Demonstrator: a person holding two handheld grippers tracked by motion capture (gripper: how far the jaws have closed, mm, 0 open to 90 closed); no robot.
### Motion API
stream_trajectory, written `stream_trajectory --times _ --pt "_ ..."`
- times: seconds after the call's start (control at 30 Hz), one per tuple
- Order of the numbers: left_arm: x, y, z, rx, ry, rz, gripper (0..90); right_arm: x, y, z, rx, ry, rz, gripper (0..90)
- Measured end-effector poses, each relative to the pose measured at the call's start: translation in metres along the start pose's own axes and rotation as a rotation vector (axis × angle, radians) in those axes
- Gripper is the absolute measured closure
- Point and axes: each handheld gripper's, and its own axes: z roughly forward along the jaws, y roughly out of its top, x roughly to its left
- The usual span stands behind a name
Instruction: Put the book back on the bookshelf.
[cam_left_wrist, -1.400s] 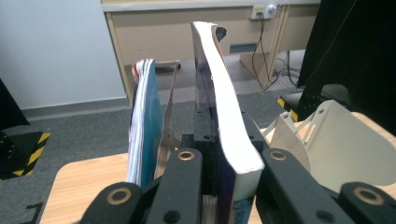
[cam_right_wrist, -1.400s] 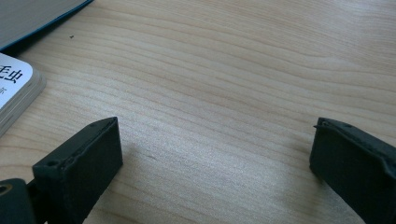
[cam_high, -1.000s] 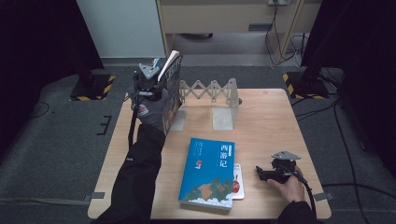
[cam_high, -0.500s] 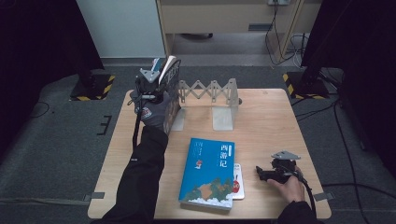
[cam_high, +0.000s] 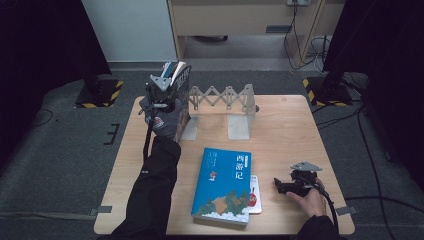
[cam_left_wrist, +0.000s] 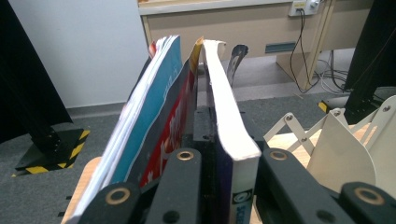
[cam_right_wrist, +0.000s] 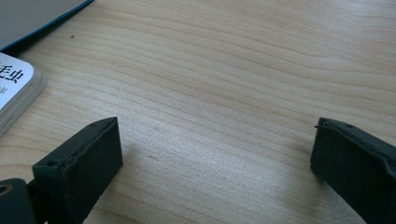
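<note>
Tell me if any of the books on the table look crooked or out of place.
The books in the expanding rack lean left instead of standing upright. The blue book lies flat over a small white book.

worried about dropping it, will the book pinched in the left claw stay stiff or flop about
Probably floppy: the book is a soft paperback whose pages bow above the left claw. Held at its lower end only, its top may sag. It looks thick, so likely fairly heavy.

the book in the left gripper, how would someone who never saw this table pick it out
Start at the expanding metal book rack along the far edge of the wooden table and go to its left end. The book stands upright there, clamped in the left gripper beside a blue and red one. Its thick block of white pages and dark blue spine set it apart from the large blue book lying flat.
</note>
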Motion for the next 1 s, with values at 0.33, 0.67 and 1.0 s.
stream_trajectory --times 0.33,0.67,1.0 --pt "-0.001 -0.004 -0.001 -0.024 0.006 0.021 81.0 0.0 0.0 0.0 0.002 0.002 0.002 2.3" --pt "-0.001 -0.009 -0.007 -0.019 -0.001 0.077 77.1 0.0 0.0 0.0 0.0 0.001 0.003 2.3" --pt "0.003 -0.014 -0.016 -0.04 0.017 0.114 75.3 0.0 0.0 0.0 0.001 0.002 0.0 2.3"
